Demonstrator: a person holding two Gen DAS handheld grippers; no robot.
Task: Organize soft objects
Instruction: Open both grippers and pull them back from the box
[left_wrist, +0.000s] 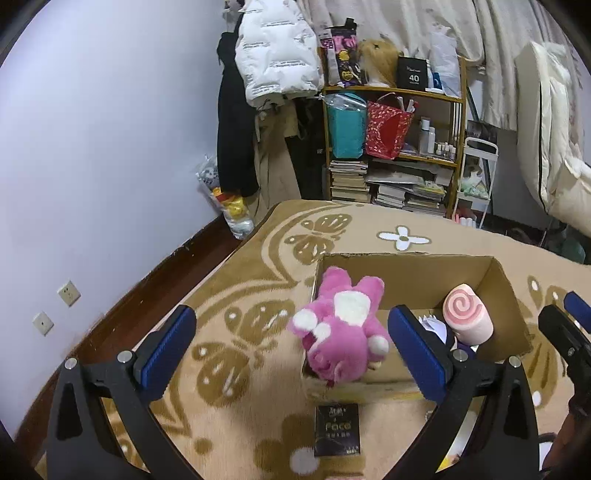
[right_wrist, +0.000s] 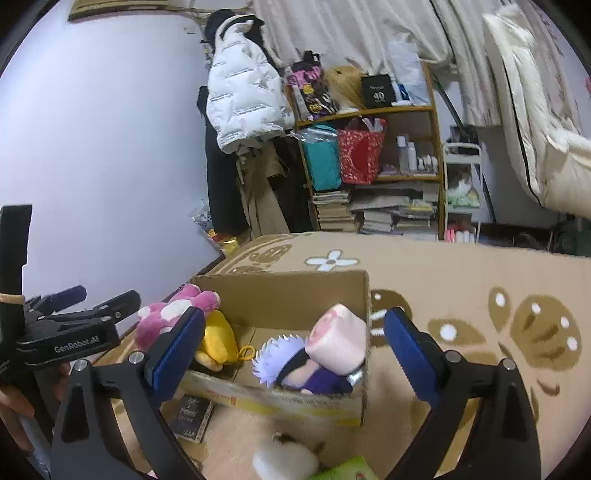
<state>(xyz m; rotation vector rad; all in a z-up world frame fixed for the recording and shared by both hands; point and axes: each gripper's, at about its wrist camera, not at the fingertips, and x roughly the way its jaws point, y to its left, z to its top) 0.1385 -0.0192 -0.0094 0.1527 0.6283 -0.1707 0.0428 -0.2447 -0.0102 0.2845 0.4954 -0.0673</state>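
yellow plush (right_wrist: 218, 341) half hidden, white toy (right_wrist: 284, 459) blurred

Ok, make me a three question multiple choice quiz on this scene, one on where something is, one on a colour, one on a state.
1. Where is the pink bear plush?
A. draped over the cardboard box's left wall
B. on the bookshelf
C. in the right claw

2. What colour is the plush beside the bear inside the box?
A. green
B. yellow
C. black

3. How is the left claw?
A. shut on the bear
B. shut on the swirl roll plush
C. open, holding nothing

Answers: 1 A, the bear hangs across the box edge. 2 B, a yellow plush lies there. 3 C, its blue pads stand wide apart around the bear, not touching it.
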